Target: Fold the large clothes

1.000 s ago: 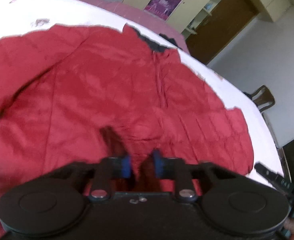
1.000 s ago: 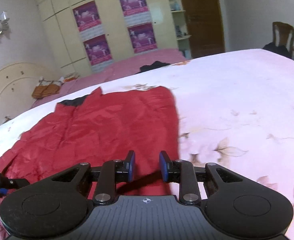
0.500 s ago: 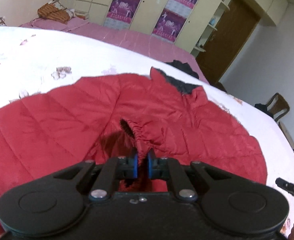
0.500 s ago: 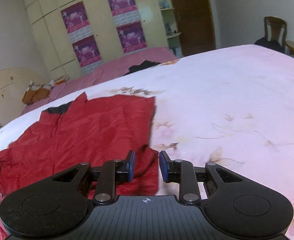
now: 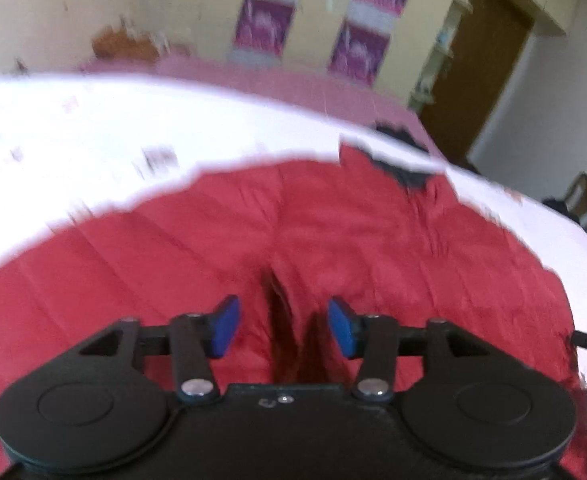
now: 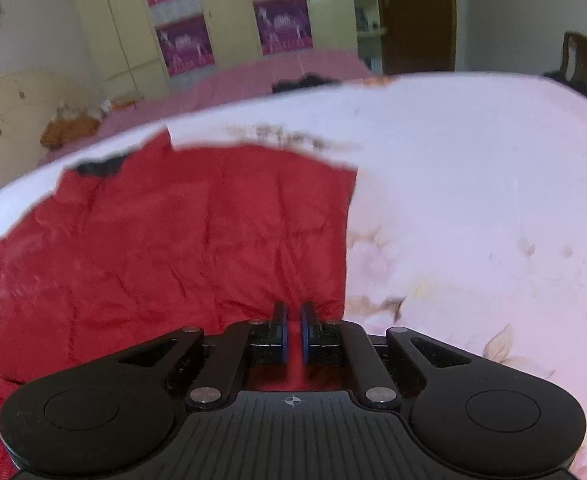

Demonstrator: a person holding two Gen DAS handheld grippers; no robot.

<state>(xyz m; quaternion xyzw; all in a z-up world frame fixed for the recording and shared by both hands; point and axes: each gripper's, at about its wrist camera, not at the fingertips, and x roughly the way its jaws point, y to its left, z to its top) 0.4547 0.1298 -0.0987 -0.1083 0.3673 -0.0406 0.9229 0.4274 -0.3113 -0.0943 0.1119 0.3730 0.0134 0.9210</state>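
On the floral bed sheet (image 6: 473,200): red jacket (image 5: 373,248), spread flat. My left gripper (image 5: 281,326) is opening, pads clear of the fold between them; my right gripper (image 6: 292,330) is closing on the jacket's hem.

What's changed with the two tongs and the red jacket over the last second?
The left tongs let go of the sleeve cuff they had pinched; their jaws are opening, with a raised fold of the red jacket between them, untouched. The right tongs moved to the jacket's hem corner and are closing on it. The jacket remains spread on the floral bedspread.
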